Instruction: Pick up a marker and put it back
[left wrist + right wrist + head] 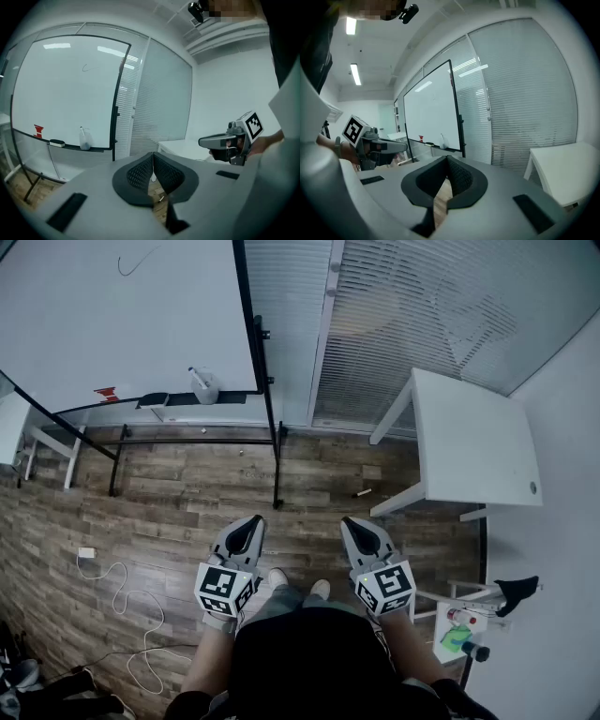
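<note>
Left gripper (253,523) and right gripper (352,523) are hanging side by side above the wooden floor (187,512), each clenched with nothing between its jaws. The marker (363,492) is lying on the floor, just beside a leg of the white worktop (478,446), well apart from the whiteboard (112,315).
</note>
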The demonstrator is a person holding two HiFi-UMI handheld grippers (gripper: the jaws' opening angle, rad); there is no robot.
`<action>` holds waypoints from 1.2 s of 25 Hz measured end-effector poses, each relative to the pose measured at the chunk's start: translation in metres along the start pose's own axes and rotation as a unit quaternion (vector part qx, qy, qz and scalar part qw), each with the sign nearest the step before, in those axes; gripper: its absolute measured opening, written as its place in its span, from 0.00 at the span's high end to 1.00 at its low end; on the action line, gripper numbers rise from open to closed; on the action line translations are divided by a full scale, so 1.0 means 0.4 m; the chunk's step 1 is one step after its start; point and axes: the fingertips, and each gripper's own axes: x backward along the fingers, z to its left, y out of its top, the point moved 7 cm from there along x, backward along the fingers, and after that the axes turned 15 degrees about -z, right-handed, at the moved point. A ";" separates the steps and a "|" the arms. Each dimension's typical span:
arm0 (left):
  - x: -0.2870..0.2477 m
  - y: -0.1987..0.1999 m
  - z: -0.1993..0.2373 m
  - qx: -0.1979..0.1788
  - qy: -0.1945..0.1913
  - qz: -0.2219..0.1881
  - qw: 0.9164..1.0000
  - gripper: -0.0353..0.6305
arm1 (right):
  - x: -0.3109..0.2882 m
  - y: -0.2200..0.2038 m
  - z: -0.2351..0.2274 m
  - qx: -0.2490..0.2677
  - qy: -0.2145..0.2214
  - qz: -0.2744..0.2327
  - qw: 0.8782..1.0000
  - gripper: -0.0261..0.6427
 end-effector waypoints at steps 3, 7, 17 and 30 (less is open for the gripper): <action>0.009 0.007 0.021 0.002 -0.011 0.000 1.000 0.92 | -0.019 0.001 0.030 0.004 -0.004 0.002 1.000 0.92; 0.013 0.021 0.062 -0.005 -0.018 -0.001 1.000 0.92 | -0.055 0.013 0.056 0.012 -0.011 -0.003 1.000 0.92; -0.022 0.029 0.208 0.002 -0.009 -0.005 1.000 0.86 | -0.178 0.010 0.055 0.020 -0.020 -0.003 1.000 0.92; -0.320 0.018 0.359 -0.003 0.069 0.026 0.997 0.79 | -0.508 0.019 -0.198 -0.013 0.055 -0.005 0.998 0.92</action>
